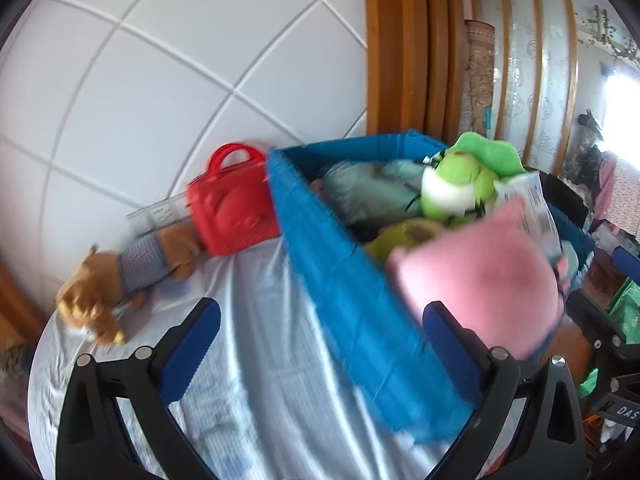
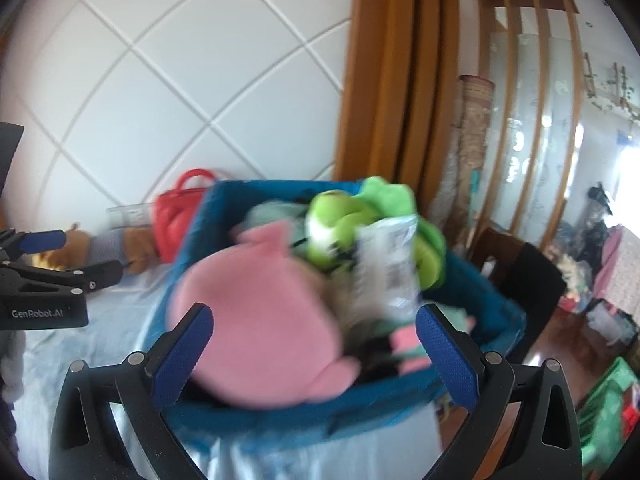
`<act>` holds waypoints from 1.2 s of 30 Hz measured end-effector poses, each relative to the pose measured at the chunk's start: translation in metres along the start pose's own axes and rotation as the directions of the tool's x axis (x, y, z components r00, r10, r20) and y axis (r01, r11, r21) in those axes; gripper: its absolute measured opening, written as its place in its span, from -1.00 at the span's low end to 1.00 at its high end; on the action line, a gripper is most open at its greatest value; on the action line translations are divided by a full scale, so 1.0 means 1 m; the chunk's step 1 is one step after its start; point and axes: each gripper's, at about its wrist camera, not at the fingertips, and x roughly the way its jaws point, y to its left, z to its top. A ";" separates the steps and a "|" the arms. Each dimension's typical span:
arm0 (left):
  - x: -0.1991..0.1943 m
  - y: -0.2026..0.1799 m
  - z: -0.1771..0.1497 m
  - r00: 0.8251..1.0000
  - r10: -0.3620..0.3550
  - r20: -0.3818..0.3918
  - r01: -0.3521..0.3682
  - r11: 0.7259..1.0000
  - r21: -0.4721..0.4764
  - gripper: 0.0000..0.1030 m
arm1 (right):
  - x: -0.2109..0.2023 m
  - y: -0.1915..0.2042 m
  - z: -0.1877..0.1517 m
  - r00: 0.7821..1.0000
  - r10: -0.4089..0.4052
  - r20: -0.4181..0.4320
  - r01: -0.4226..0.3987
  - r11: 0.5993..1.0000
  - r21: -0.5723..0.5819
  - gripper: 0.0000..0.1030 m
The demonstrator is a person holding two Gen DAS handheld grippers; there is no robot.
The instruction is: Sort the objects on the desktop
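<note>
On the bench's pale cloth, left of the blue basket (image 1: pixel 352 280), lie the brown plush dog (image 1: pixel 108 292) and the red plastic case (image 1: pixel 234 208). The dog looks soft and light (best pinched at the sweater), the case rigid, best taken by its handle. Left tongs (image 1: pixel 320 344) and right tongs (image 2: pixel 314 348) gape wide, grasping nothing.
</note>
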 end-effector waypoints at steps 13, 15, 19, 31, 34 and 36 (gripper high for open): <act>-0.096 0.025 -0.080 0.997 0.077 0.000 -0.076 0.994 -0.072 0.99 | -0.067 0.063 -0.046 0.991 0.136 -0.003 -0.135 0.989 -0.053 0.99; -0.106 0.028 -0.092 0.995 0.102 0.002 -0.102 0.990 -0.101 0.99 | -0.074 0.067 -0.047 0.985 0.172 0.005 -0.171 0.983 -0.063 0.99; -0.126 0.035 -0.118 0.990 0.143 -0.009 -0.142 0.978 -0.153 0.99 | -0.085 0.081 -0.055 0.973 0.231 0.016 -0.227 0.966 -0.123 0.99; -0.160 0.048 -0.141 0.973 0.231 -0.021 -0.230 0.949 -0.217 0.99 | -0.104 0.100 -0.063 0.949 0.316 0.006 -0.311 0.936 -0.165 0.99; -0.163 0.050 -0.143 0.972 0.235 -0.019 -0.233 0.947 -0.220 0.99 | -0.107 0.102 -0.063 0.947 0.322 0.011 -0.316 0.934 -0.169 0.99; -0.165 0.051 -0.143 0.973 0.231 -0.014 -0.228 0.948 -0.221 0.99 | -0.107 0.102 -0.063 0.947 0.322 0.011 -0.316 0.934 -0.168 0.99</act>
